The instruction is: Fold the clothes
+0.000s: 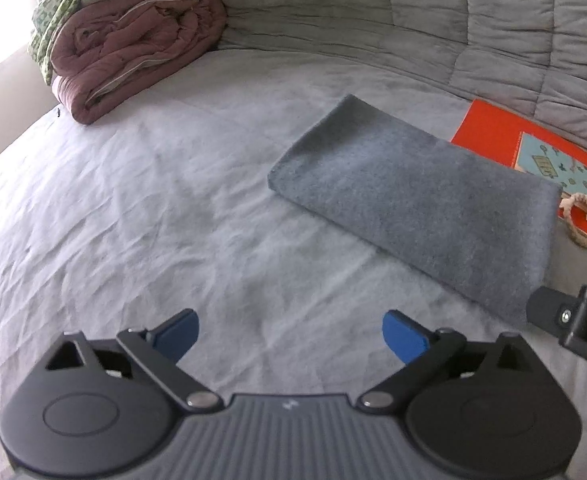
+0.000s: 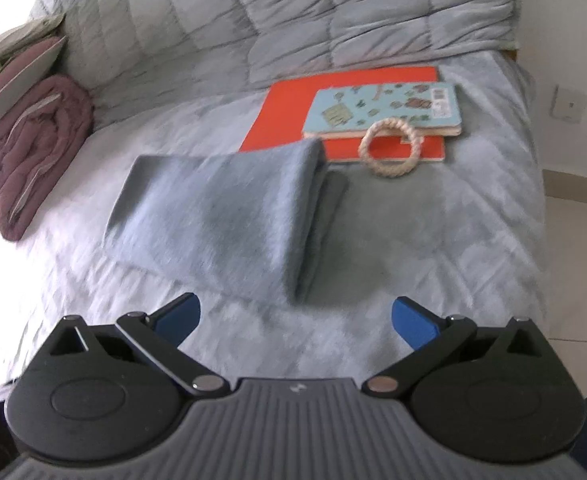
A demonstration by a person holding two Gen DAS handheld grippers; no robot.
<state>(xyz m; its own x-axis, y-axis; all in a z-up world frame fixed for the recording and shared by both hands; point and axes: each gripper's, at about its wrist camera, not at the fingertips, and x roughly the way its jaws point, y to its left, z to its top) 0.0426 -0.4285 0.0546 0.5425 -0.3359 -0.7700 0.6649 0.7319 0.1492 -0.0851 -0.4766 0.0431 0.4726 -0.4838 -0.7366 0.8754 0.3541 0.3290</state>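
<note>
A grey cloth (image 1: 409,200) lies folded into a flat oblong on the pale bed sheet (image 1: 133,208). In the right wrist view the same cloth (image 2: 221,208) shows its layered folded end on the right side. My left gripper (image 1: 289,338) hovers over bare sheet to the near left of the cloth, jaws wide open with nothing between them. My right gripper (image 2: 295,322) stands just short of the cloth's near edge, also wide open and holding nothing. A black part of the right gripper (image 1: 573,320) shows at the cloth's near right corner in the left wrist view.
A rolled mauve quilt (image 1: 133,48) with pillows sits at the far left. An orange folder (image 2: 345,108), a light blue book (image 2: 385,108) and a rope ring (image 2: 389,148) lie beyond the cloth. A grey padded cover (image 2: 293,12) lines the back. The bed's right edge (image 2: 537,200) drops to tiled floor.
</note>
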